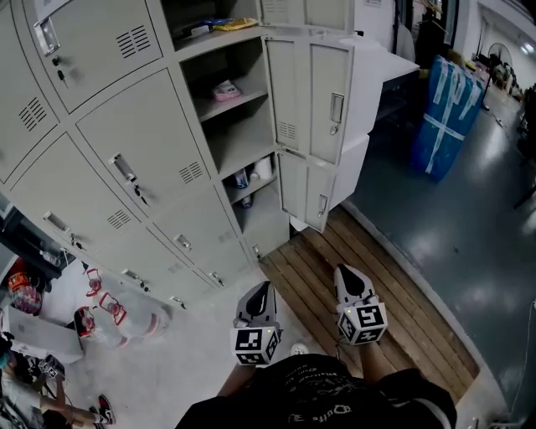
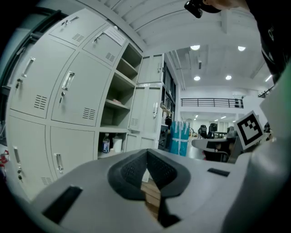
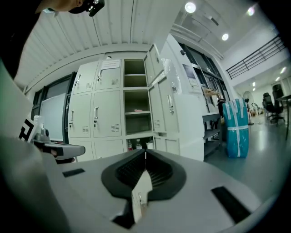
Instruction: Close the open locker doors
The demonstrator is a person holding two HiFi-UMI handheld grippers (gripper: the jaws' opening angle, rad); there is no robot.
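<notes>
- Fingertips of the left gripper (image 2: 146, 152) meet at a point. They are closed together with nothing held, and only wooden planks show through the gap behind the pads.
- Fingertips of the right gripper (image 3: 145, 152) are likewise pressed together and empty.
- In the head view the two grippers sit side by side low in front of the person, the left one (image 1: 260, 293) near 6 o'clock of the picture and the right one (image 1: 350, 280) just beside it toward 5 o'clock. Both noses aim toward 12 o'clock.
- Beneath the right gripper lies a wooden plank floor (image 1: 394, 293) that runs off toward 4 o'clock.
- The locker bank (image 1: 126, 109) rises at 11 o'clock from the grippers, well apart from both.
- Its rightmost column is open, at 12 o'clock from the grippers. The middle door (image 1: 314, 100) and the bottom door (image 1: 306, 191) swing out toward 1 o'clock, and the top door (image 3: 157, 68) also hangs open.
- Inside, a yellow packet (image 1: 235, 23) lies in the top compartment. A pink item (image 1: 226, 89) rests on the middle shelf, and bottles (image 1: 241, 179) stand beside a white roll (image 1: 264, 167) in the bottom one.
- A blue wrapped bundle (image 1: 446, 113) stands on the grey floor at 2 o'clock.
- A shrink-wrapped pack of bottles (image 1: 117, 314) lies at 9 o'clock of the left gripper, near the foot of the closed lockers.
</notes>
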